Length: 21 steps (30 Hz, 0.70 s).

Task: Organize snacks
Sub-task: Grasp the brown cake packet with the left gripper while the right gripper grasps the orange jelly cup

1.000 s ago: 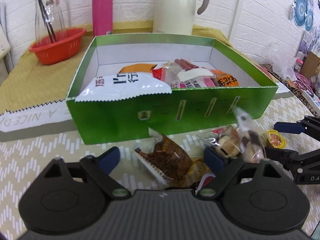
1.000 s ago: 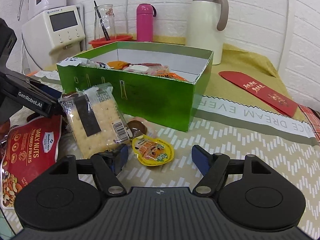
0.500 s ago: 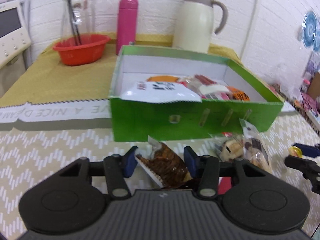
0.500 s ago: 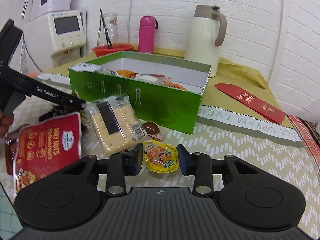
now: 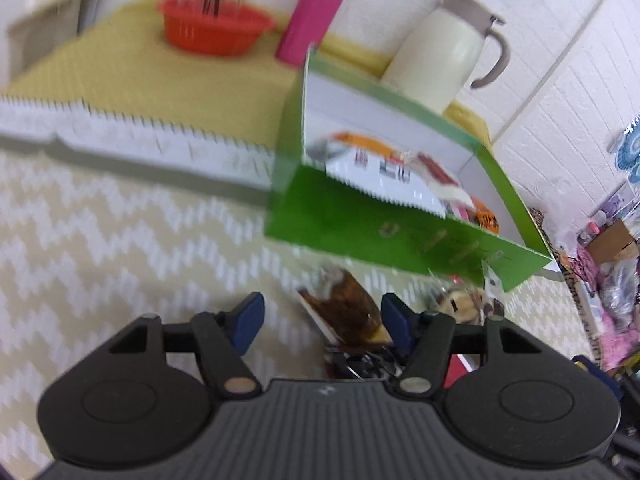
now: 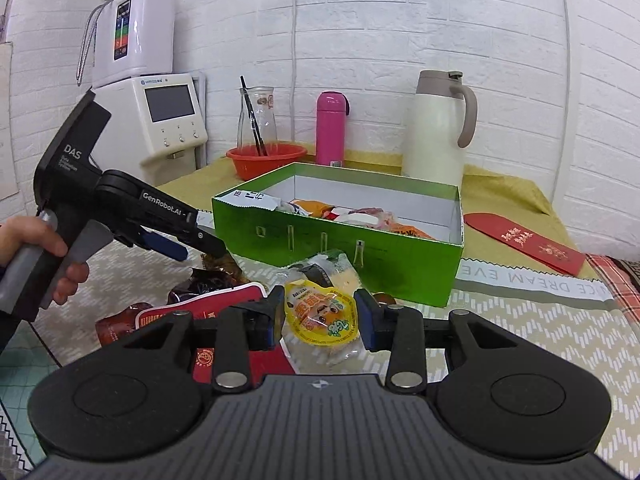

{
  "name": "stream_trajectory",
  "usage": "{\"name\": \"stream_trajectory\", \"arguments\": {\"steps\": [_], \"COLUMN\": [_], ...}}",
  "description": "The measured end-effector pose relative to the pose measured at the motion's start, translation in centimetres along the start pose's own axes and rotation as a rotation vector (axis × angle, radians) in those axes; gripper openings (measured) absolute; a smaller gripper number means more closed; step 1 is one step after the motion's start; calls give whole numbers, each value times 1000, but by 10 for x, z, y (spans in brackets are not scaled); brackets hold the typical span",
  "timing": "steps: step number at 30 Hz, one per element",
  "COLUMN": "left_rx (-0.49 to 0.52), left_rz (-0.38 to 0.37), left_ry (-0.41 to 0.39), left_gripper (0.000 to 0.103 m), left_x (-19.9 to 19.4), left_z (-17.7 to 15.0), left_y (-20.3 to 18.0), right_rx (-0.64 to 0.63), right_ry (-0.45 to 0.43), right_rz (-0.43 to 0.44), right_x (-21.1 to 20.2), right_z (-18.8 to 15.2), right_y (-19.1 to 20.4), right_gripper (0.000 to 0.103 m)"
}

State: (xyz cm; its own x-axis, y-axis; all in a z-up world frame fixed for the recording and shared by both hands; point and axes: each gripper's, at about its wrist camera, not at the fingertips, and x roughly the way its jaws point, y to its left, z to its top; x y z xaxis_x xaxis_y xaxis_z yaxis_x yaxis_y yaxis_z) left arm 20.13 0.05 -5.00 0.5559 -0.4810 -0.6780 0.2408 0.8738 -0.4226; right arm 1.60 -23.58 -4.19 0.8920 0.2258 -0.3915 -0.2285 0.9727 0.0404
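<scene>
Right gripper (image 6: pixel 320 322): blue pads closed against both edges of a yellow jelly cup (image 6: pixel 320 314) with glossy printed foil lid, held above the pile of packets in front of the box.

Left gripper (image 5: pixel 322 322): fingers parted wide, gripping nothing; a brown crinkled snack packet (image 5: pixel 344 308) lies beside the right-hand pad, contact not discernible through blur.

Green cardboard box (image 6: pixel 400 270): rectangular, white inside, holding assorted wrapped snacks, standing on the zigzag-patterned tablecloth (image 6: pixel 540 332).
</scene>
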Motion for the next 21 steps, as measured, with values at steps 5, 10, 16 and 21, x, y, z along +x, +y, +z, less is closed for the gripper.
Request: {"name": "stream_trajectory", "arguments": {"steps": [5, 10, 16, 21], "left_rx": [142, 207, 83, 82], "left_rz": [153, 182, 141, 216], "left_ry": [75, 76, 24, -72], "left_gripper": [78, 70, 36, 32], "left_x": [18, 30, 14, -5], "left_z": [3, -8, -8, -15], "left_y": [-36, -59, -40, -25], "right_rx": [86, 97, 100, 152], "right_ry": [40, 24, -43, -87], "right_rz": [10, 17, 8, -22], "right_x": [2, -5, -27, -36], "right_z": [-5, -10, -10, -8], "right_y": [-8, -6, -6, -15], "right_gripper": [69, 69, 68, 66]}}
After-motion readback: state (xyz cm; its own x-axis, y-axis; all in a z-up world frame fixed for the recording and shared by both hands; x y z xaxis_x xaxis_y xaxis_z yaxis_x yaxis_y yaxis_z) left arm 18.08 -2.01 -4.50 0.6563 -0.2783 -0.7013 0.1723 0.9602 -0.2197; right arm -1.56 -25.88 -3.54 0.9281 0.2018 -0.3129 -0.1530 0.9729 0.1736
